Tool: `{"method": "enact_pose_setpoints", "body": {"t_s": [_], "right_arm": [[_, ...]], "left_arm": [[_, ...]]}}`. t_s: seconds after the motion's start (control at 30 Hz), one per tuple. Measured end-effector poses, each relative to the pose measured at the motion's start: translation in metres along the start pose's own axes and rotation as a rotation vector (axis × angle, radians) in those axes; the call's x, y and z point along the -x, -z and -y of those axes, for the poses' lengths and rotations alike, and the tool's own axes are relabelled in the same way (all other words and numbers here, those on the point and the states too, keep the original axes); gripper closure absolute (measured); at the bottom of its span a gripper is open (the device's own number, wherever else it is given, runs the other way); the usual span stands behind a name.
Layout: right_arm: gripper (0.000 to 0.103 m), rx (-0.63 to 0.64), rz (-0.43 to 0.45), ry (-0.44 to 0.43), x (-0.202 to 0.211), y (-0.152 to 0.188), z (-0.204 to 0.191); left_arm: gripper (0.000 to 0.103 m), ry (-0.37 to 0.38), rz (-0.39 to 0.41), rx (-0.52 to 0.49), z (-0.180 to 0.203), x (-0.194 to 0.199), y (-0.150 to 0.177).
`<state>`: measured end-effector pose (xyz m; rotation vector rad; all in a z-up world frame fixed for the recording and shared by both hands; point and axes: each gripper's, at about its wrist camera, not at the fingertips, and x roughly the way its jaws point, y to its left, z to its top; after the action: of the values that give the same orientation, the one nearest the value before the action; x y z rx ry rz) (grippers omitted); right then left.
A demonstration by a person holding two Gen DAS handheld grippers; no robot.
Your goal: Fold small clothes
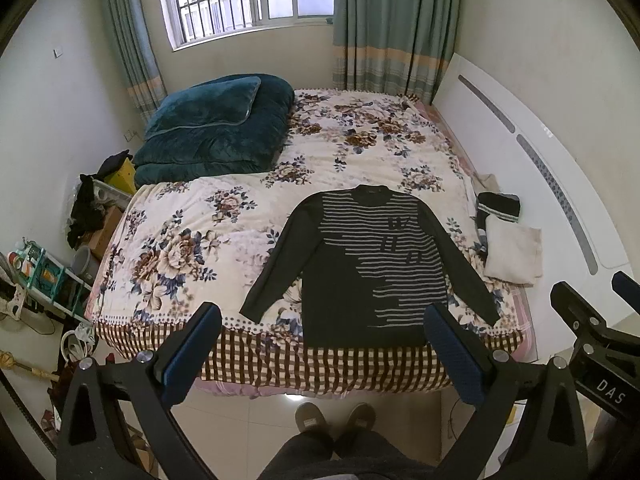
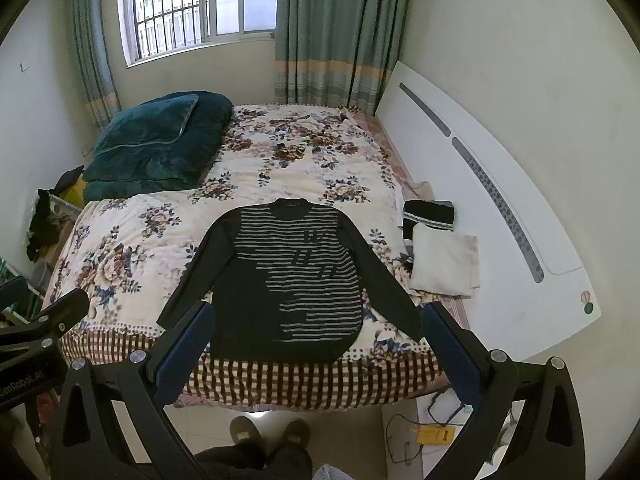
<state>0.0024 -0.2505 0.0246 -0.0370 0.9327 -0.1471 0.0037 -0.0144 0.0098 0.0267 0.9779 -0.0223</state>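
Dark striped sweater spread flat, front up, sleeves out, near the foot edge of a floral bed. Left gripper and right gripper held above the floor before the bed, jaws wide, holding nothing. Folded clothes just right of the sweater.

"DAS" is printed in white on the black body of the right gripper, seen at the right edge of the left wrist view. In the right wrist view, white lettering reading "enRobot.AI" is carried on the black body of the left gripper at the left edge; its first letter is cut off. Dark letter-like marks are worked into the stripes of the sweater, but they cannot be read. A yellow tag on the floor bears print too small to read.
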Motion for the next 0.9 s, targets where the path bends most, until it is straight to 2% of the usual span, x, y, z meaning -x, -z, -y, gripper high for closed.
{"method": "enact_pose_setpoints", "body": {"t_s": [0.3,0.9], "right_arm": [[0.000,0.000,0.005,0.002,0.001,-0.001,-0.001],[0.000,0.008,0.017,-0.006,0.005,-0.010,-0.003]], "left_arm": [[0.000,0.002,0.020,0.006,-0.005,0.009,-0.012],[0.000,0.004,0.028,0.007,-0.006,0.008,-0.011]]}}
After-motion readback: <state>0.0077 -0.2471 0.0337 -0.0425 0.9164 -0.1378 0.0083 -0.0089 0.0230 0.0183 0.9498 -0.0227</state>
